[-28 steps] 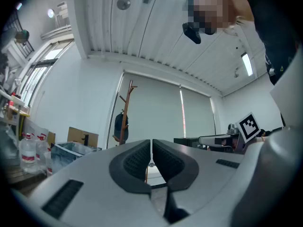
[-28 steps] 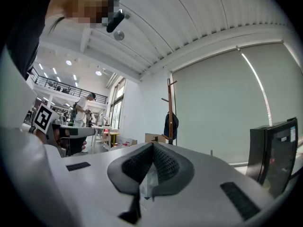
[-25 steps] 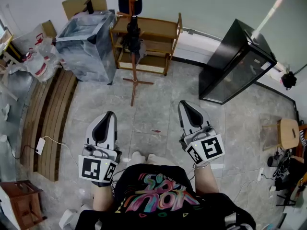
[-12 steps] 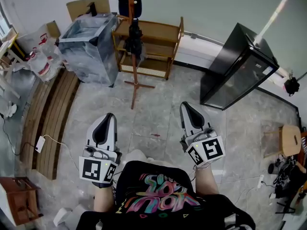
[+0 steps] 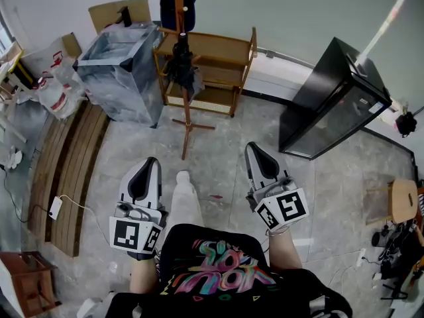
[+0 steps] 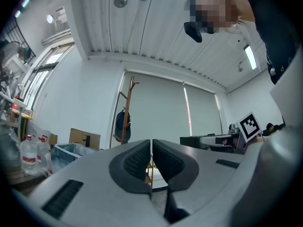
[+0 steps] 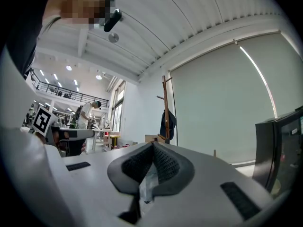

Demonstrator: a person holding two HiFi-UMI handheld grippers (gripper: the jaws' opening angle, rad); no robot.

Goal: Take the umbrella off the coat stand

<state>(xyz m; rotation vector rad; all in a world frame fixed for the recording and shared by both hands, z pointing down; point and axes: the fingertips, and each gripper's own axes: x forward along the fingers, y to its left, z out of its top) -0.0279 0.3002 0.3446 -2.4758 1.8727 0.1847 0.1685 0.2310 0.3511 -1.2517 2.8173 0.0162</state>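
Compared with one second ago, the stand (image 5: 186, 114) sits slightly lower in the head view, and a leg (image 5: 187, 203) now shows between the grippers. The folded black umbrella (image 5: 185, 68) hangs on the stand. The left gripper (image 5: 147, 163) and right gripper (image 5: 256, 150) are both clenched and empty, well apart from the stand. The shirt (image 5: 222, 270) print is not readable.

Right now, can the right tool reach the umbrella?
Probably not yet: the right tool, shut, is near the body while the umbrella hangs well ahead on the coat stand. Only floor lies between.
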